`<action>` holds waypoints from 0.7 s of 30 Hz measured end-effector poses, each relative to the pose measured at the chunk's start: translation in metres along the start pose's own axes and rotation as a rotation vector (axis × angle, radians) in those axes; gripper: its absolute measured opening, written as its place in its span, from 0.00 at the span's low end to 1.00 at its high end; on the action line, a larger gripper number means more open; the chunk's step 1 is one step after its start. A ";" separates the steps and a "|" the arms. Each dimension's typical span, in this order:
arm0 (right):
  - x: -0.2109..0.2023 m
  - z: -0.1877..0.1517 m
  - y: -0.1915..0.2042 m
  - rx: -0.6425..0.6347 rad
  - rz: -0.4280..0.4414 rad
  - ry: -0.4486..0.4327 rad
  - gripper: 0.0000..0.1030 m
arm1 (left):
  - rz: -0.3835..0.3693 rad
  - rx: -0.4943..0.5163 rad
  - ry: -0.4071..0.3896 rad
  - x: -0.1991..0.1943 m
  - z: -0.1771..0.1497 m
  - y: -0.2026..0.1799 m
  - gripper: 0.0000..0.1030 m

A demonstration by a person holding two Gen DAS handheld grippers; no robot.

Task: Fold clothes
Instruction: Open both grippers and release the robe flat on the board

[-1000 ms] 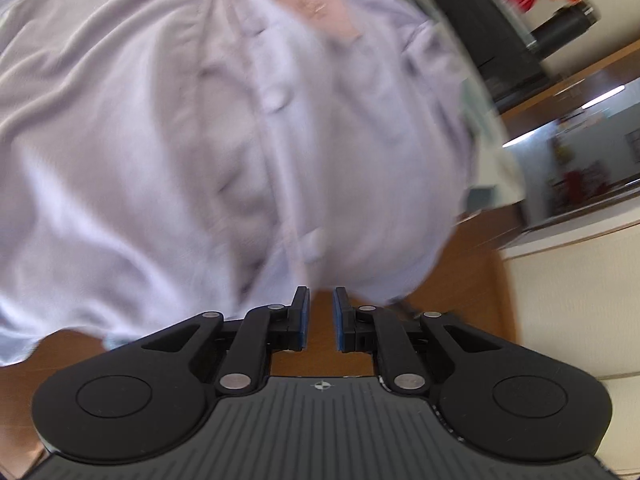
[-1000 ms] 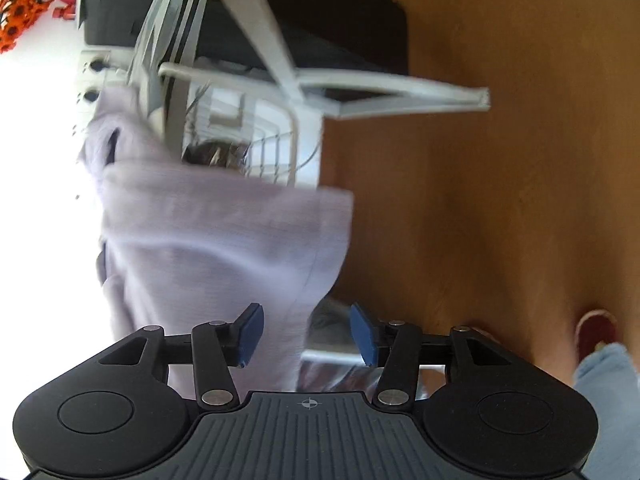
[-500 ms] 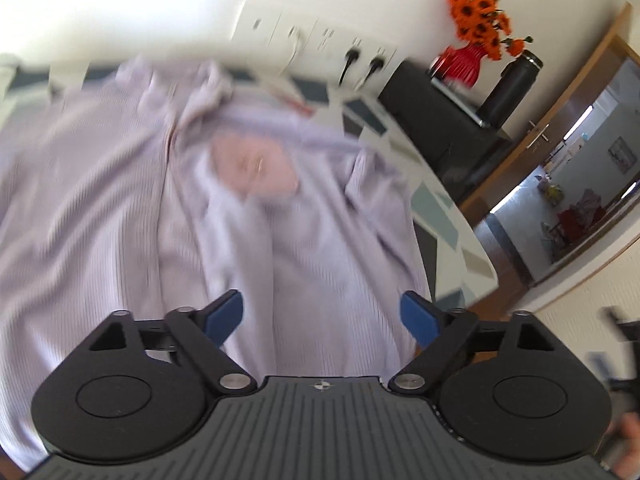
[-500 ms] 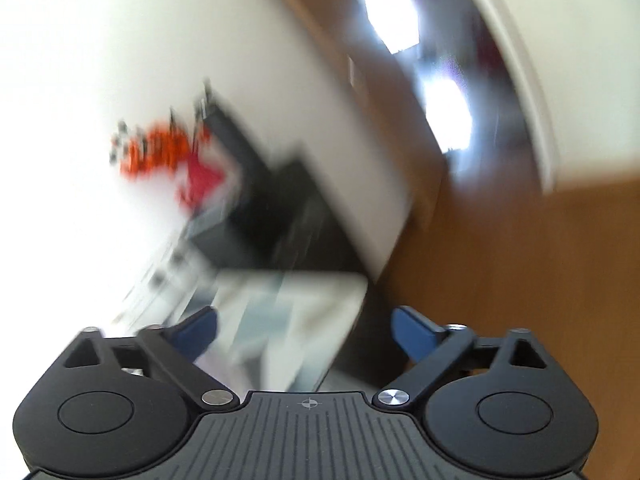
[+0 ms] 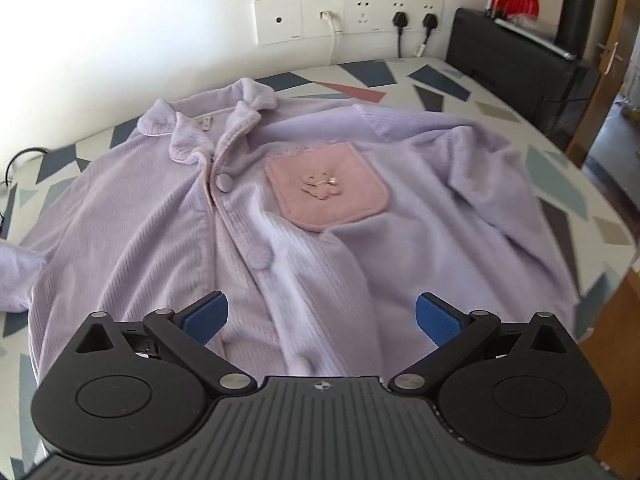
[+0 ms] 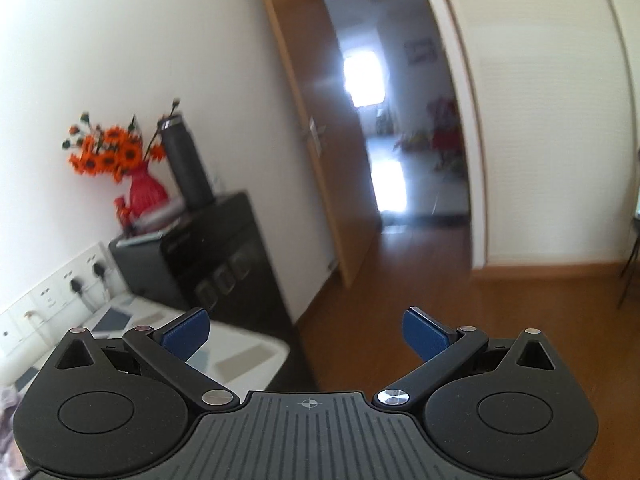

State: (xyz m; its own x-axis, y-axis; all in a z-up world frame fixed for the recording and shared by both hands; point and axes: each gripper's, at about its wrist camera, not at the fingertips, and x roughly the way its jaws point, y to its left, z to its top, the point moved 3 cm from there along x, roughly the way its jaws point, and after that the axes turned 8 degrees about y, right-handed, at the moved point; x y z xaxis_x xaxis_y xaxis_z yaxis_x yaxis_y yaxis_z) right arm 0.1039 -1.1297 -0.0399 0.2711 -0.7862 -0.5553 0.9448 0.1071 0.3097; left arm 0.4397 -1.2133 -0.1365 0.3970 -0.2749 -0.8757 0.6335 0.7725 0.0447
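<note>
One lilac ribbed, soft-looking button-front pyjama shirt [image 5: 304, 216] lies spread face-up on the table with a geometric-patterned top [image 5: 568, 184], collar toward the wall, its fabric rumpled into shallow folds and its lower hem reaching the near table edge. It carries one pink rounded chest pocket [image 5: 328, 192] with a small paw-shaped appliqué at its middle, and two round fabric-covered lilac buttons [image 5: 259, 256] show along the pink-trimmed placket. The turned-down collar [image 5: 208, 128] is bunched.

The left gripper [image 5: 322, 316] hovers over the lower part of the shirt, its two blue-padded fingers [image 5: 206, 316] spread wide with nothing between them. The right gripper [image 6: 306, 336] points away toward the room, over the table corner, its jaws likewise wide apart and empty.

On the white wall behind the table sits a row of white socket plates [image 5: 348, 18]; two black plugs [image 5: 400, 20] and one white cable are plugged in. Beside the table stands one black box-shaped cabinet [image 6: 208, 256]. On it stand one red vase holding orange artificial flowers [image 6: 140, 188] and one dark cylindrical flask [image 6: 186, 168]. Beyond, one light wooden door [image 6: 316, 128] stands open above the brown wood-look floor [image 6: 440, 280].
</note>
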 end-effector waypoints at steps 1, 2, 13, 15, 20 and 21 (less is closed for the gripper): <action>0.008 -0.002 0.004 0.001 0.015 0.018 0.99 | 0.015 0.007 0.001 0.006 0.003 0.003 0.99; 0.016 -0.004 0.010 -0.002 0.030 0.033 0.99 | 0.030 0.014 0.002 0.012 0.006 0.005 0.99; 0.137 -0.071 0.138 -0.144 0.384 0.413 0.97 | 0.062 0.093 0.119 0.073 0.021 0.036 0.99; 0.149 -0.085 0.166 -0.267 0.402 0.461 0.92 | 0.042 0.082 0.135 0.080 0.019 0.039 1.00; 0.154 -0.119 0.206 -0.511 0.402 0.533 0.80 | -0.003 0.030 0.131 0.084 0.017 0.045 1.00; 0.156 -0.123 0.210 -0.533 0.397 0.547 0.78 | -0.007 0.027 0.133 0.084 0.018 0.046 1.00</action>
State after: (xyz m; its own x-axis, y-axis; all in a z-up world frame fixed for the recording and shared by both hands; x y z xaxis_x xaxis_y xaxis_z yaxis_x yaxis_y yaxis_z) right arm 0.3671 -1.1547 -0.1562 0.5213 -0.2406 -0.8188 0.6842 0.6913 0.2325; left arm 0.5138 -1.2113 -0.2000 0.3016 -0.2007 -0.9321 0.6545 0.7545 0.0493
